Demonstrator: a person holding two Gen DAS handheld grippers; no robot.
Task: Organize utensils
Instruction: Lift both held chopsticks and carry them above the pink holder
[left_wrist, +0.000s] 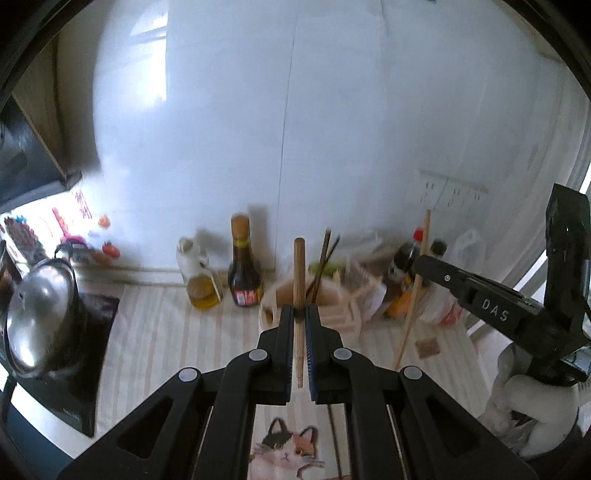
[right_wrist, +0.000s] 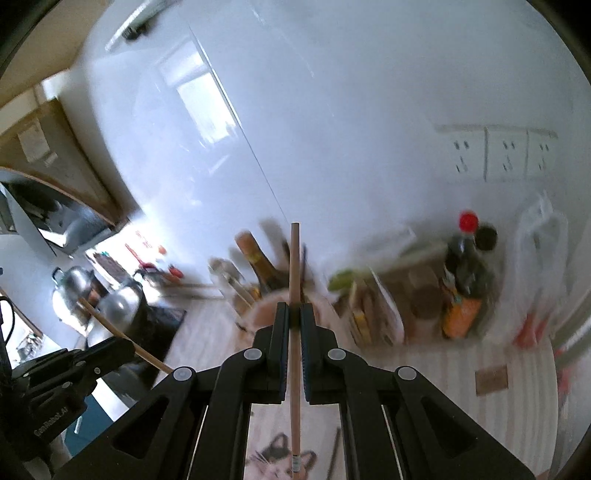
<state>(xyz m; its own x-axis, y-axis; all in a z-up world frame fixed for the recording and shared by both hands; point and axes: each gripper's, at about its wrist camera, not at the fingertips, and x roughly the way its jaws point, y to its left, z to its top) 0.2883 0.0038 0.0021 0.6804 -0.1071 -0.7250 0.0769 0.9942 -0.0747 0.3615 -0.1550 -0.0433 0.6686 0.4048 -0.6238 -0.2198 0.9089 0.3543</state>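
Wooden chopsticks, one pinched in the left gripper (left_wrist: 300, 314), one in the right gripper (right_wrist: 294, 317), could slip or snag the holder (left_wrist: 295, 293).

Glossy white wall (left_wrist: 332, 129) across the upper frame, split by a thin vertical seam, window light mirrored at upper left. White sockets (right_wrist: 506, 155) at right. Striped covering (left_wrist: 166, 332) over the counter below. Wooden cabinet (right_wrist: 66, 158) at far left.
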